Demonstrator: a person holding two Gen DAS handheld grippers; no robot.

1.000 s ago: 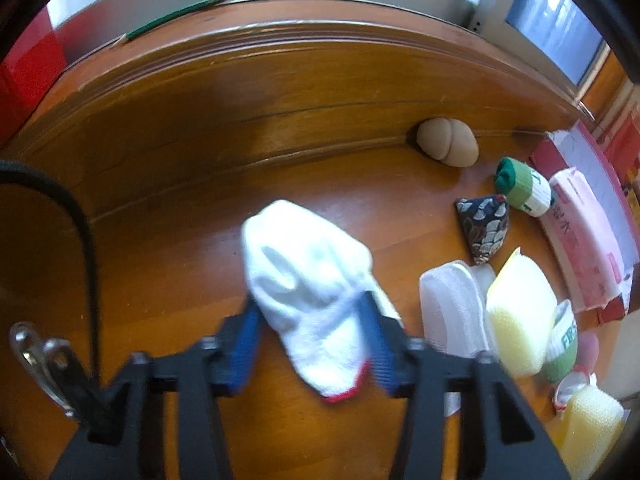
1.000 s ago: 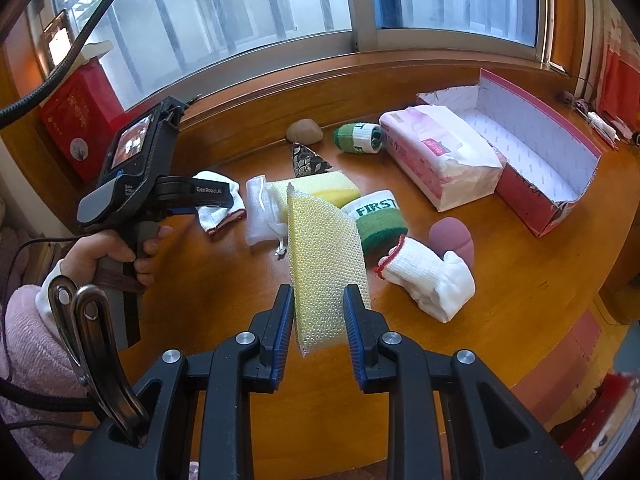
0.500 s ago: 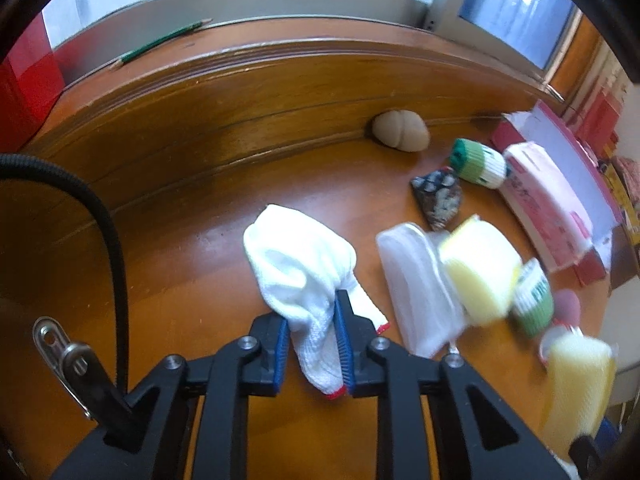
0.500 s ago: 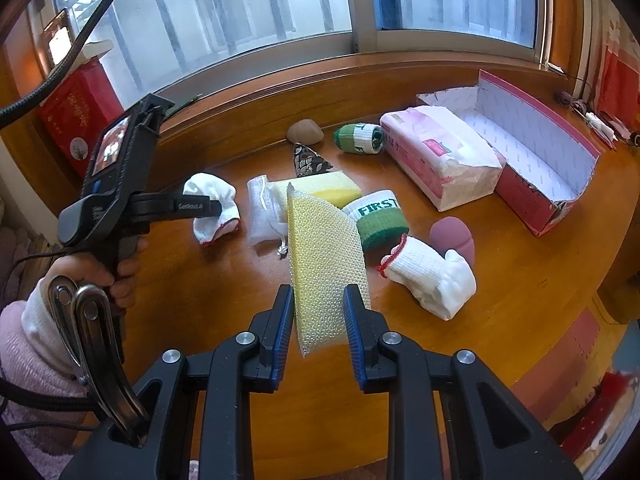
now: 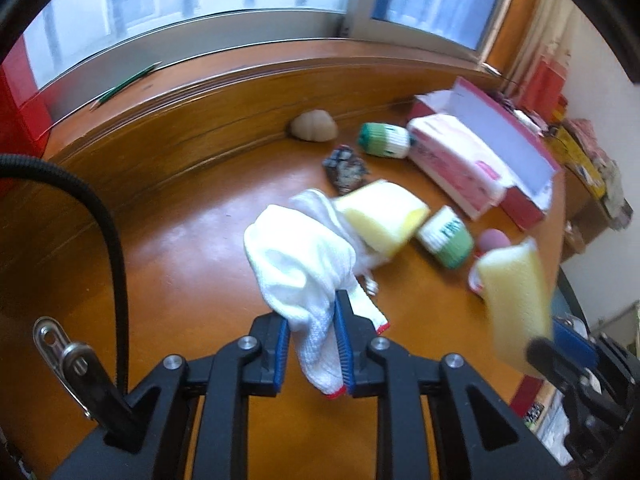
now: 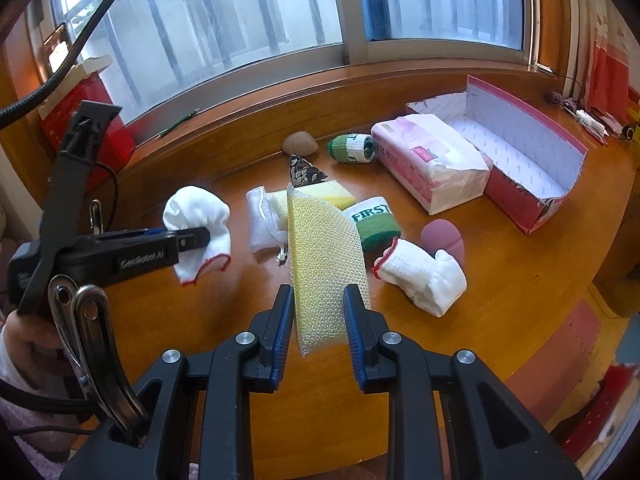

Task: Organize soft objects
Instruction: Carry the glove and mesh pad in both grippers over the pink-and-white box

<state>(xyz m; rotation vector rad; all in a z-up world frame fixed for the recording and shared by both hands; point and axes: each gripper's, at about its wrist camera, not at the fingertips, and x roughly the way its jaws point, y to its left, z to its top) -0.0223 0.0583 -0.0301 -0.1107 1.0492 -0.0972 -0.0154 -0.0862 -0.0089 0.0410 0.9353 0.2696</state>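
We recorded the left gripper (image 5: 311, 344) clamped on a white sock (image 5: 304, 268) with a red-trimmed cuff; the sock hung between the blue pads, lifted clear of the wooden table (image 5: 192, 248). In the right wrist view the same sock (image 6: 198, 226) was seen bunched at the tip of the left gripper (image 6: 196, 238), off the table surface.

The right gripper (image 6: 316, 320) was closed on a yellow mesh sponge (image 6: 324, 264), held upright between its pads. The left wrist view was motion-blurred, but the sponge (image 5: 516, 304) was visible at the right edge.

On the table we noted:
- a second white sock (image 6: 420, 280), lying to the right of the held sponge;
- a green and white wristband (image 6: 374, 222) marked "FIRST", just behind that sock;
- a pink rounded object (image 6: 442, 238) beside the wristband;
- a yellow sponge (image 6: 328, 196) and a white mesh pouch (image 6: 260, 224), touching each other;
- a dark patterned triangular pouch (image 6: 302, 172);
- a beige rounded object (image 6: 300, 144) against the wall ledge;
- a rolled green and white band (image 6: 352, 148);
- a pink tissue pack (image 6: 432, 168) leaning against an open red box (image 6: 532, 160) with a white interior.
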